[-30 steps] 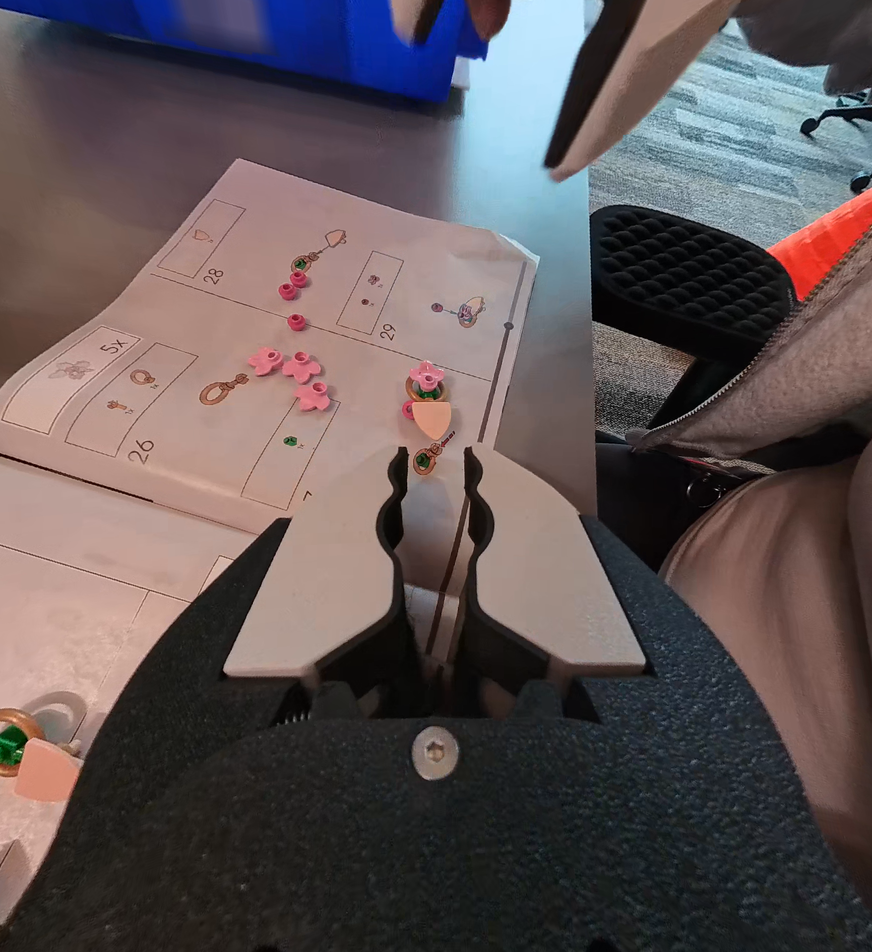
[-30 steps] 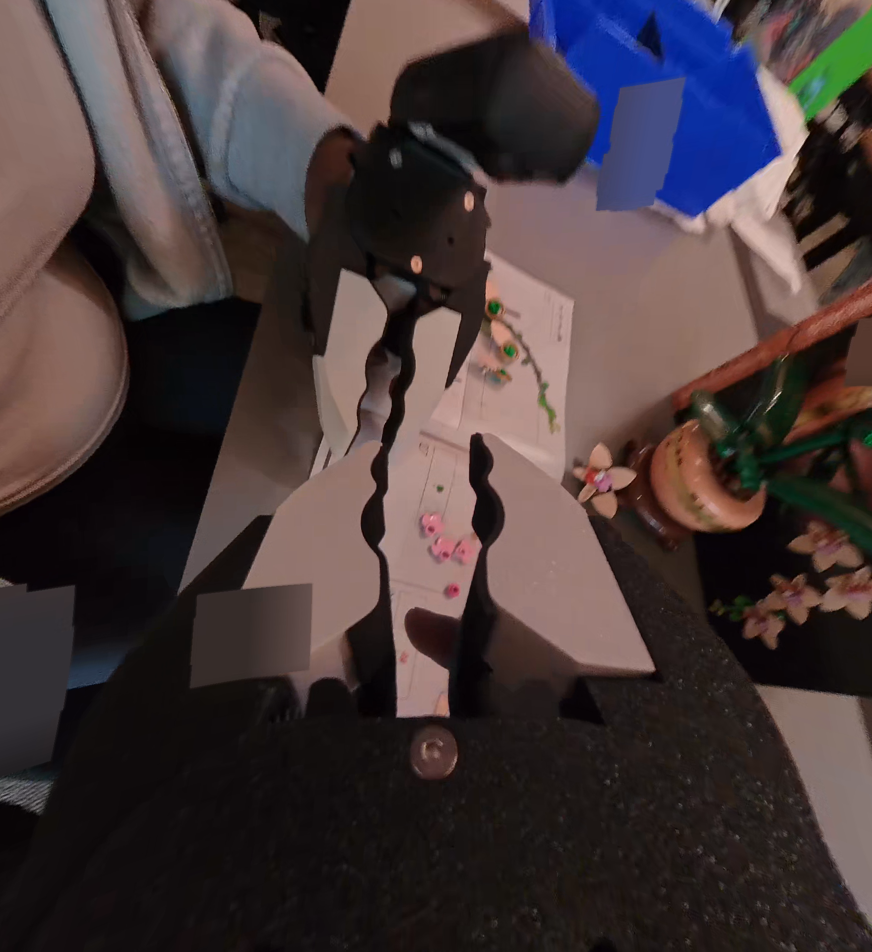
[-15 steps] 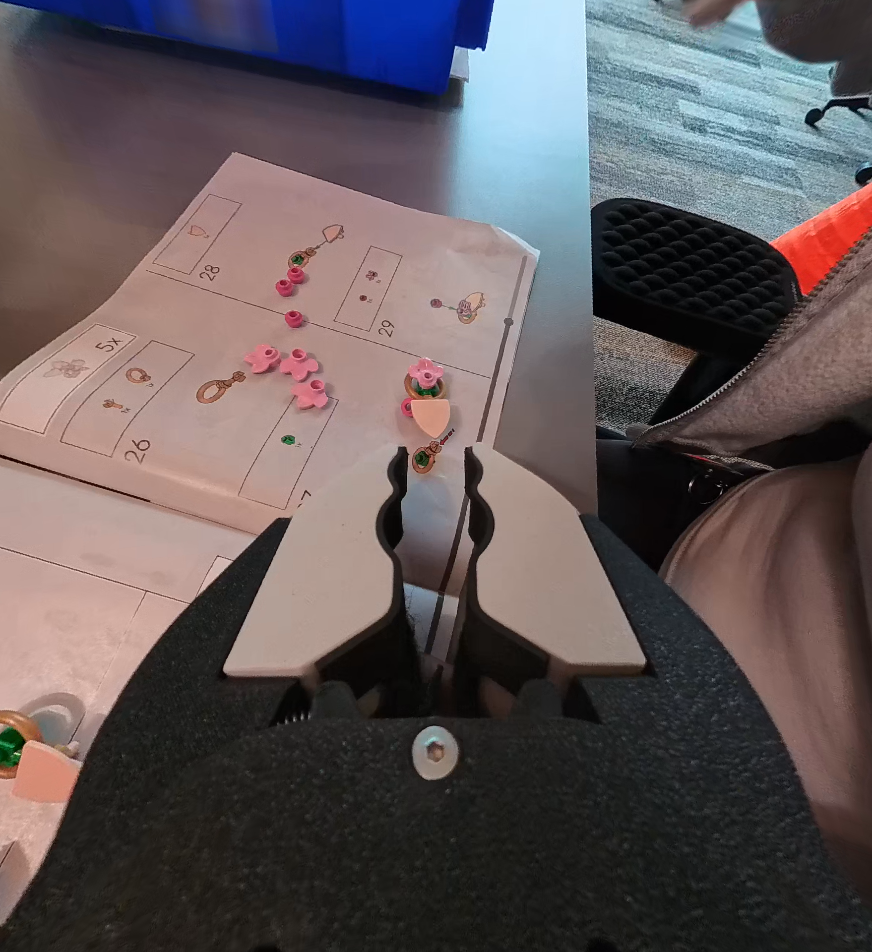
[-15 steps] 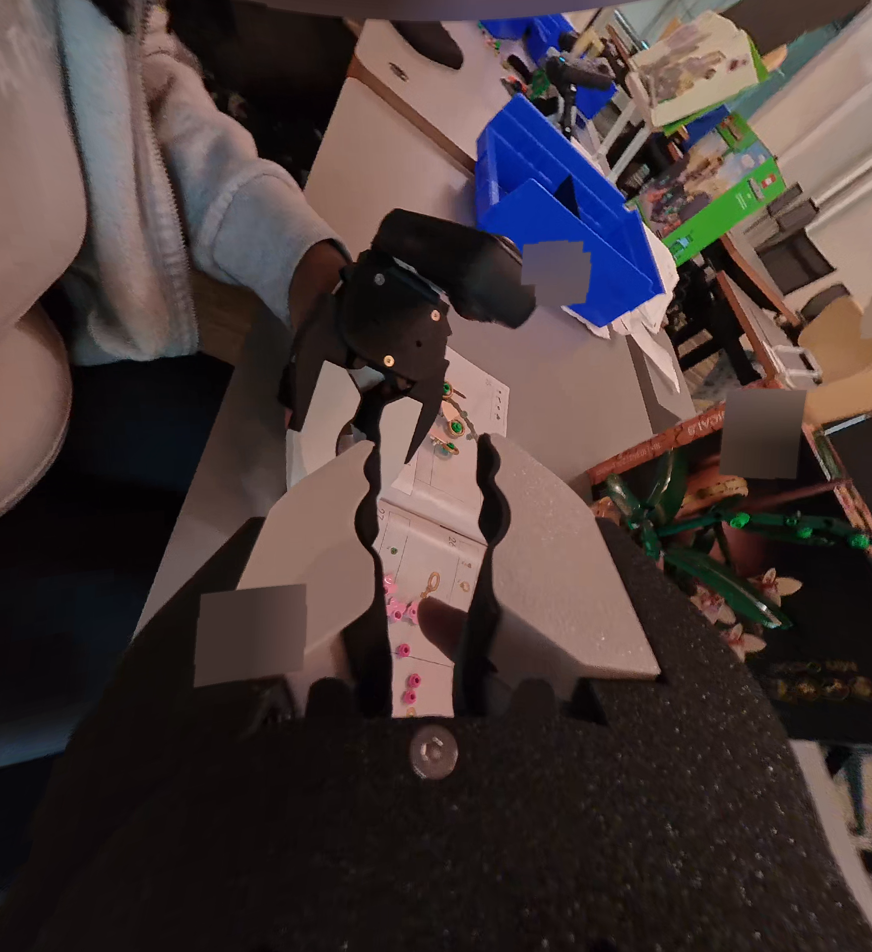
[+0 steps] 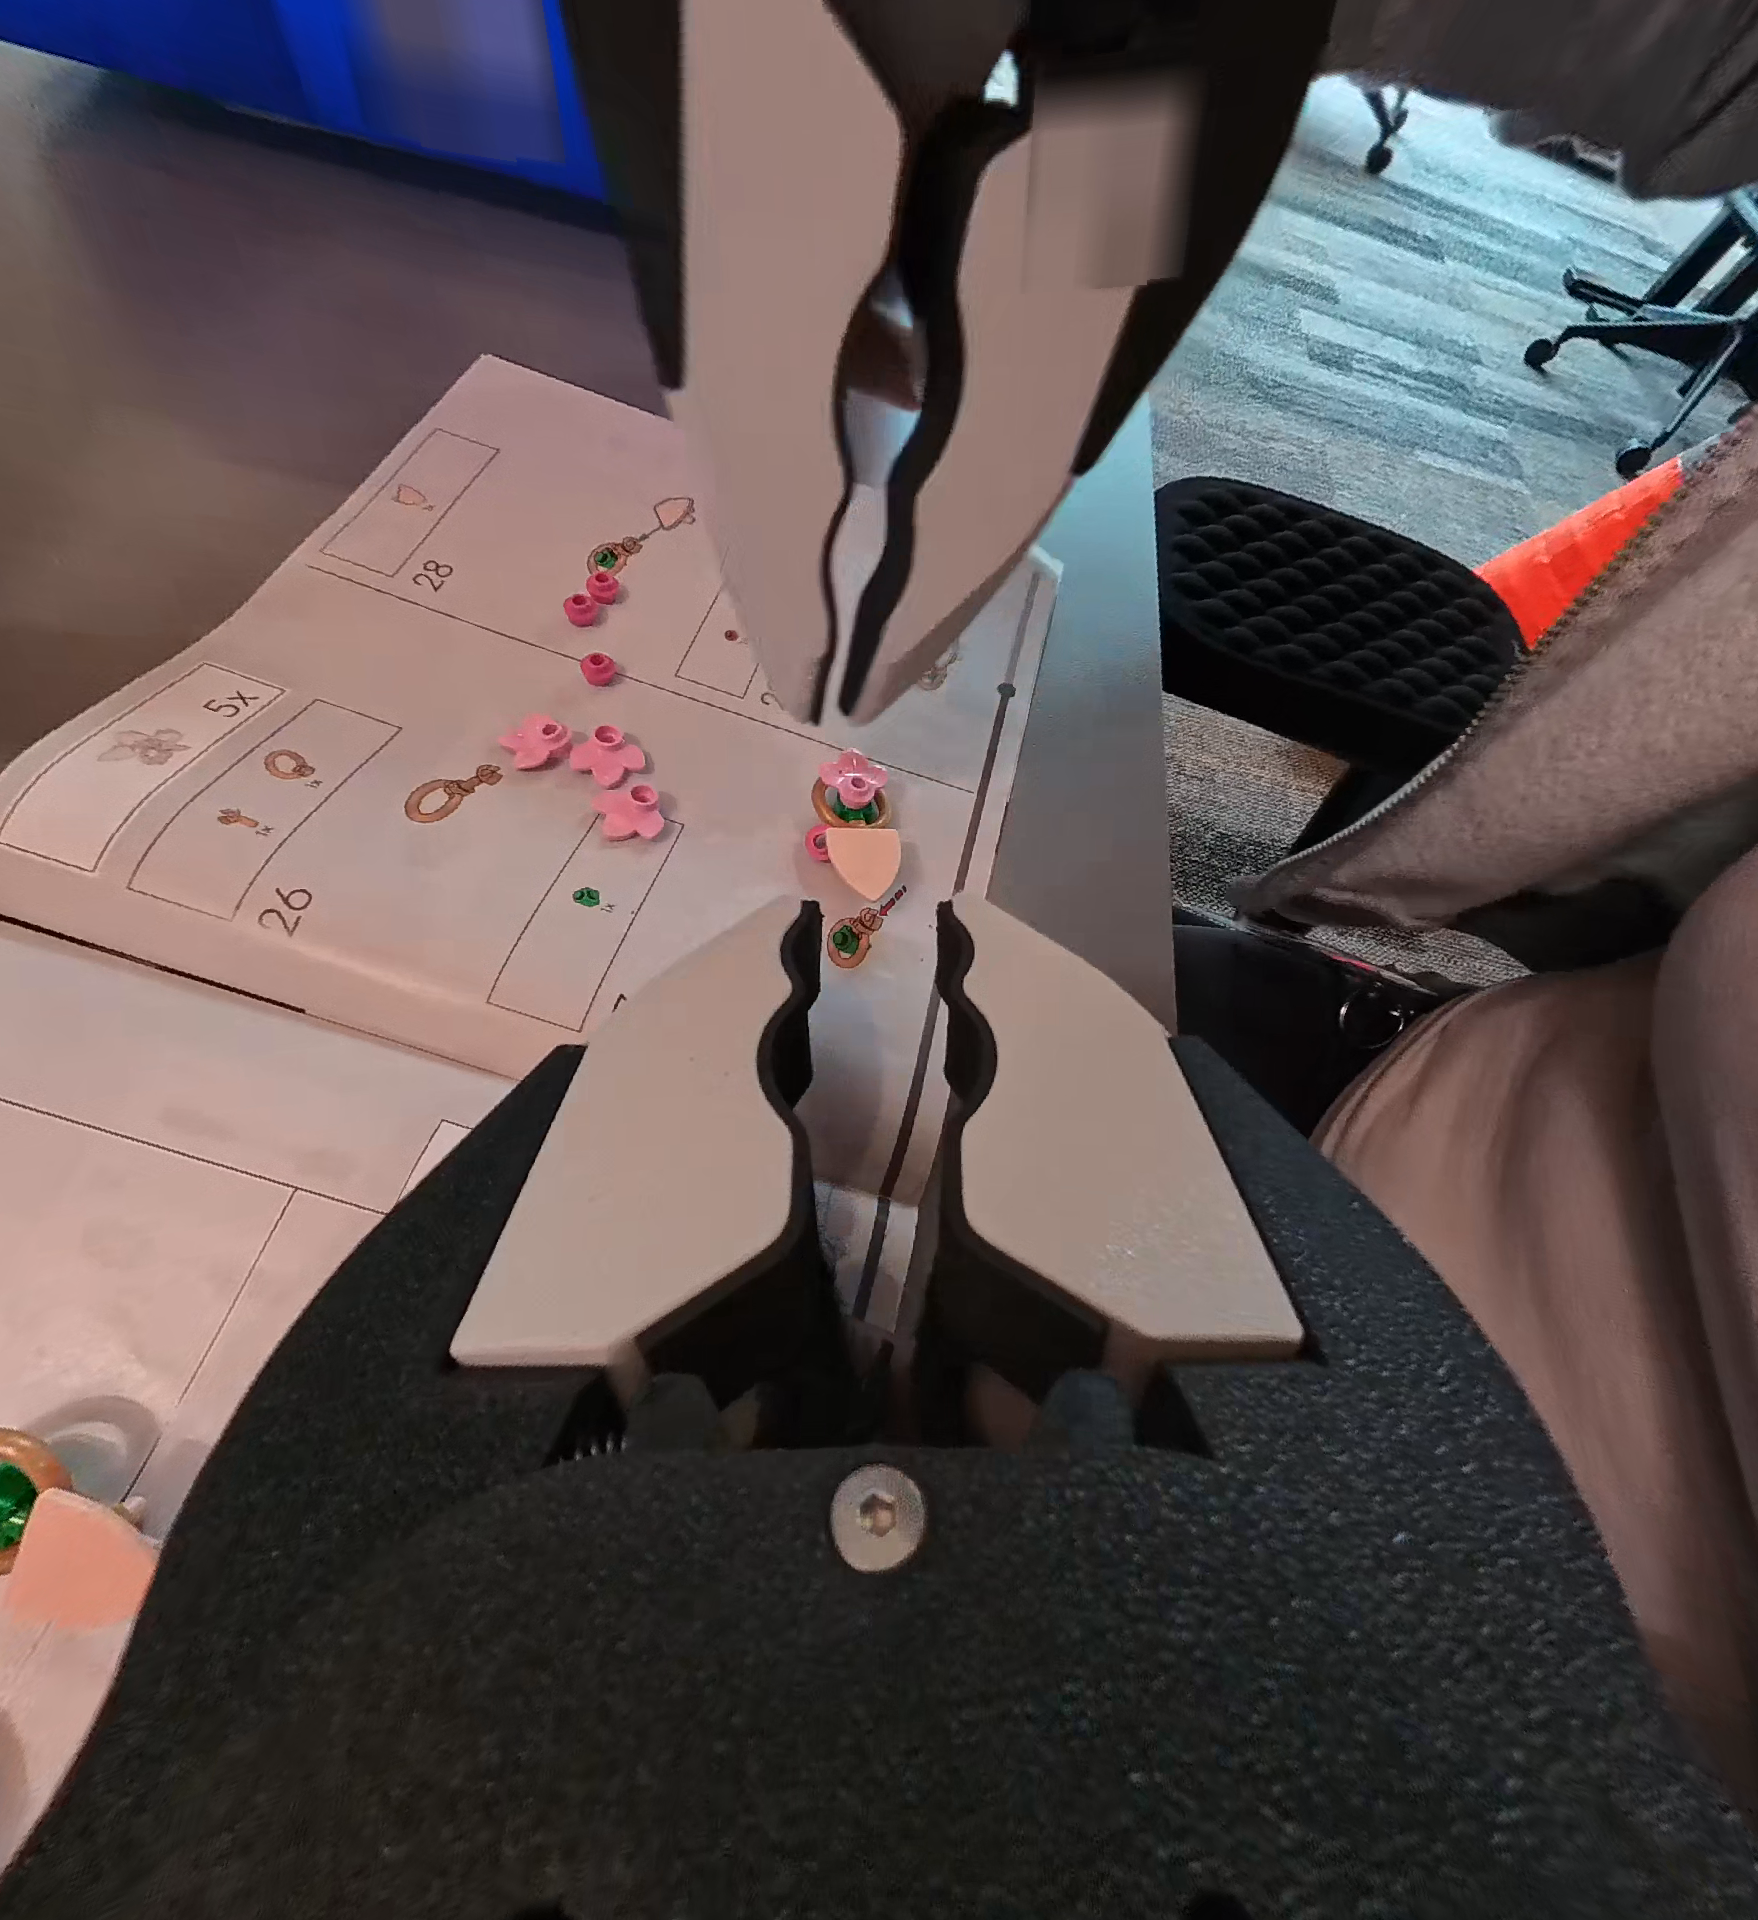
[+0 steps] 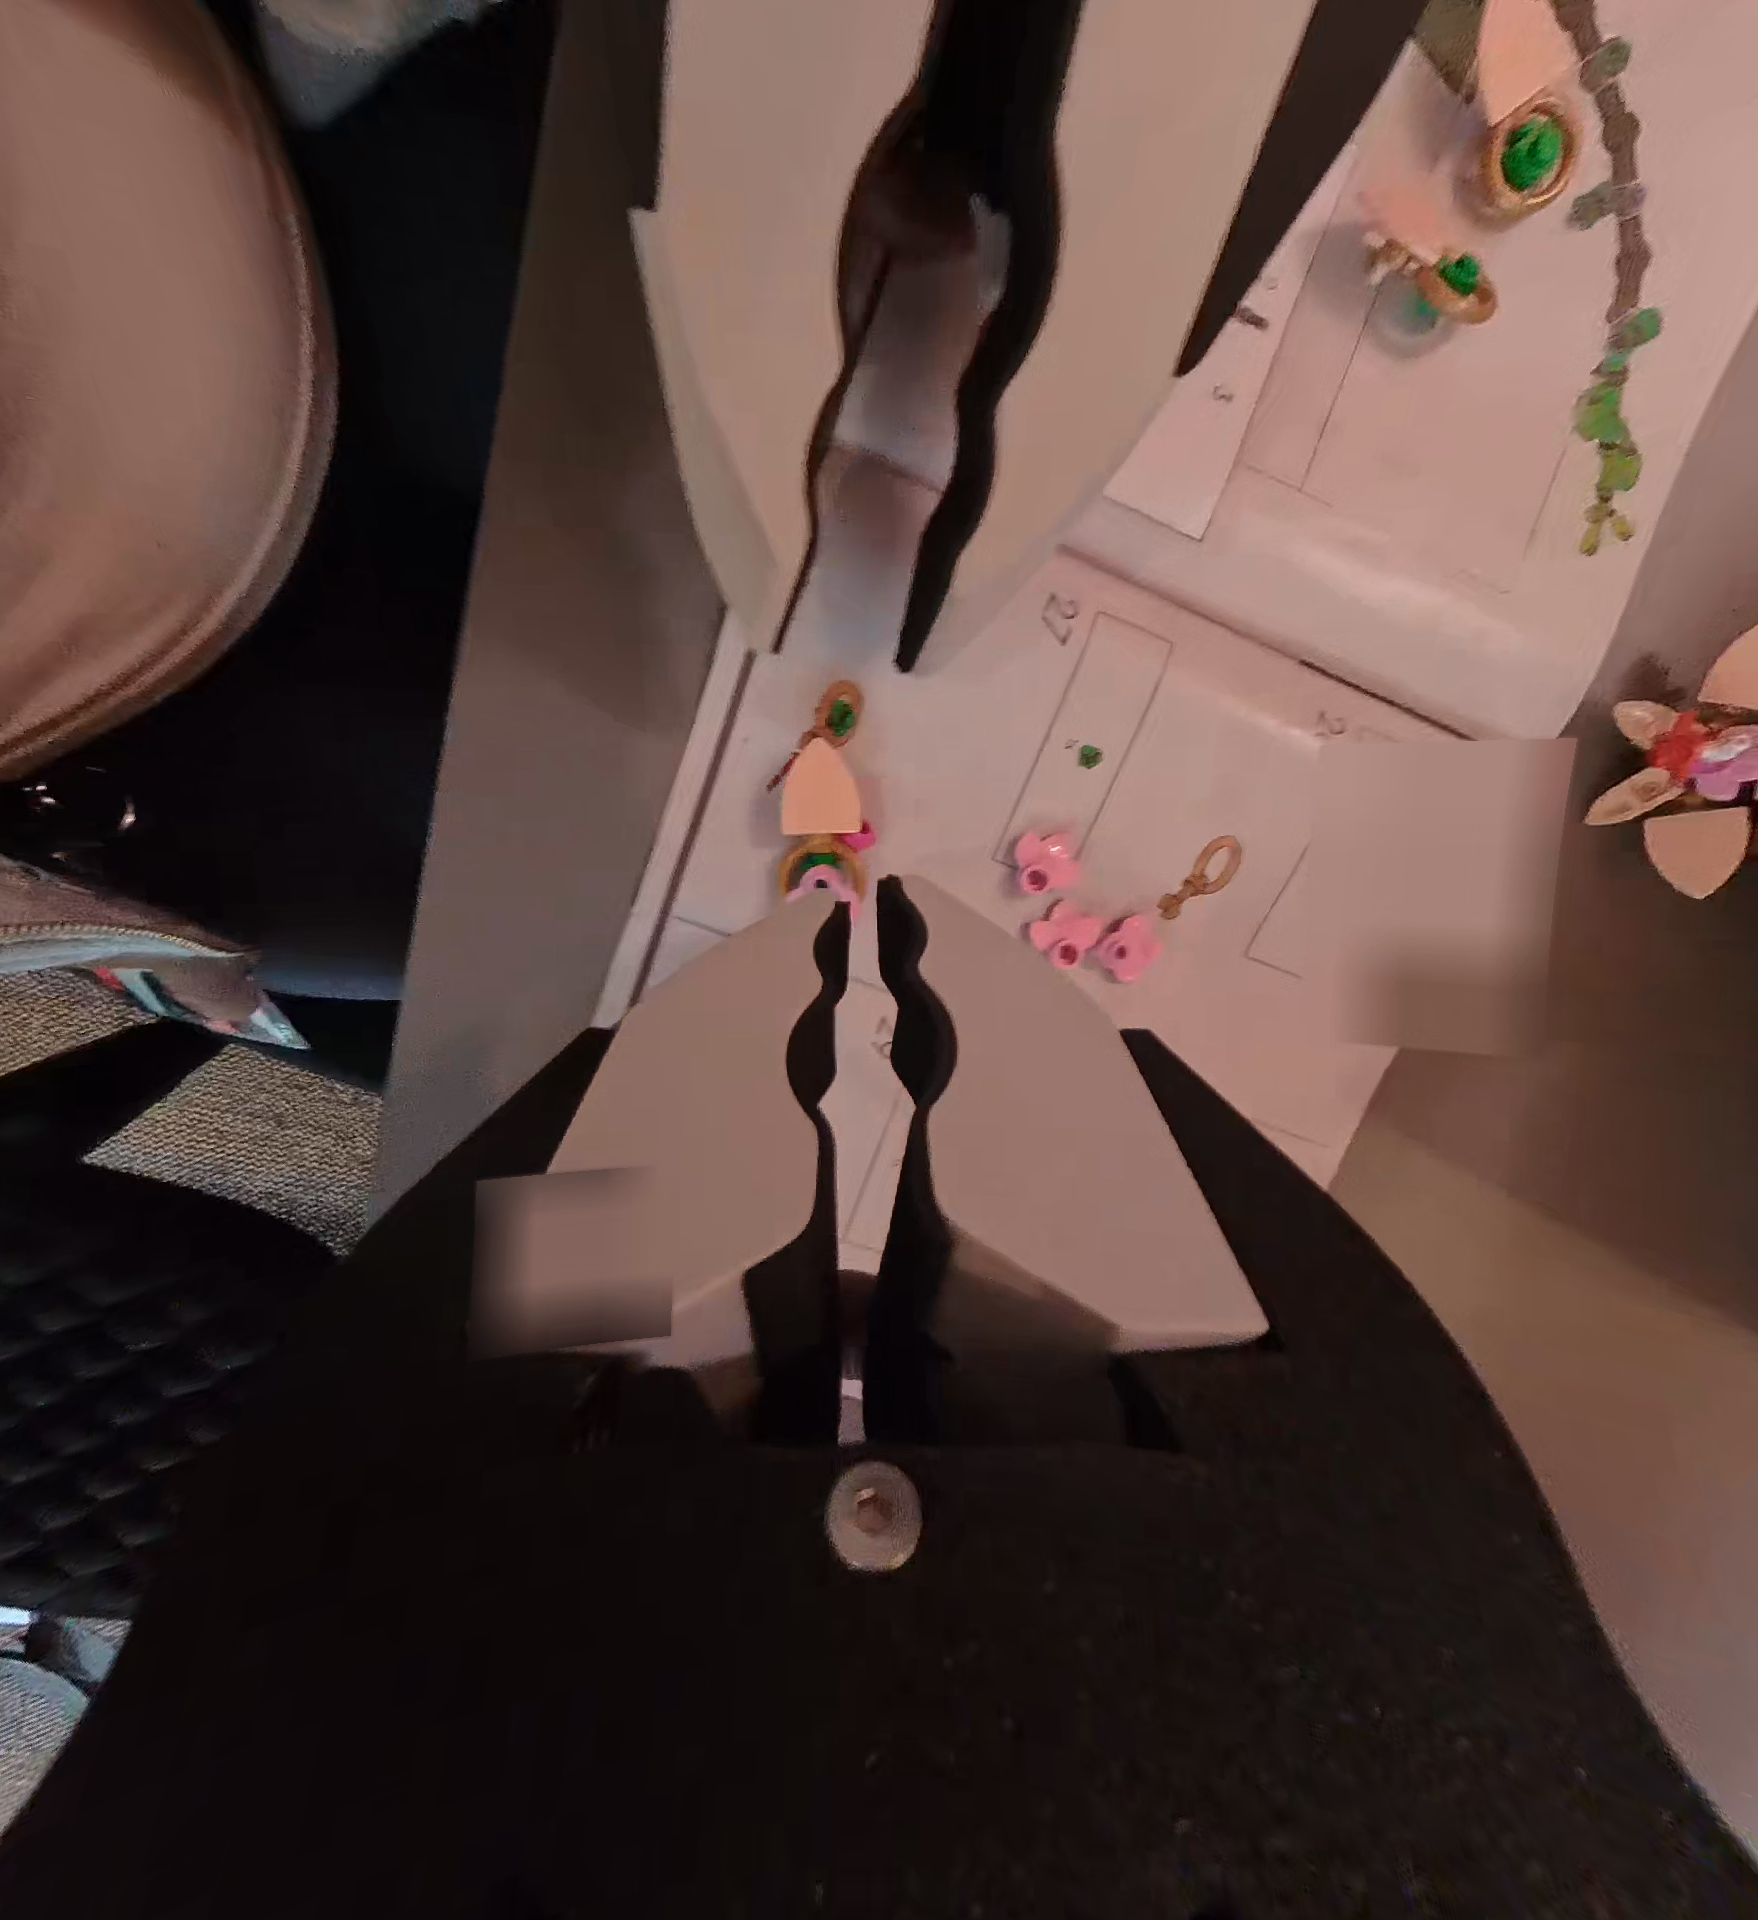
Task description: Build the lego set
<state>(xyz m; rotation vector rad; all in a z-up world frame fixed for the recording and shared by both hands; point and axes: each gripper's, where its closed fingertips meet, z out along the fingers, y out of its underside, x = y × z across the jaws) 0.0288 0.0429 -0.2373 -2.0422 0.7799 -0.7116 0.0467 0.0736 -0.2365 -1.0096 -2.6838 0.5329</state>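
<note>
Printed writing and step figures on open instruction booklet (image 5: 355, 831); content withheld.

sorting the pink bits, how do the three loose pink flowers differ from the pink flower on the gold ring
The three loose pink flowers lie clustered flat on the booklet; the pink flower on the gold ring sits raised on a green piece, alone, below the right gripper. Same shape and colour.
</note>
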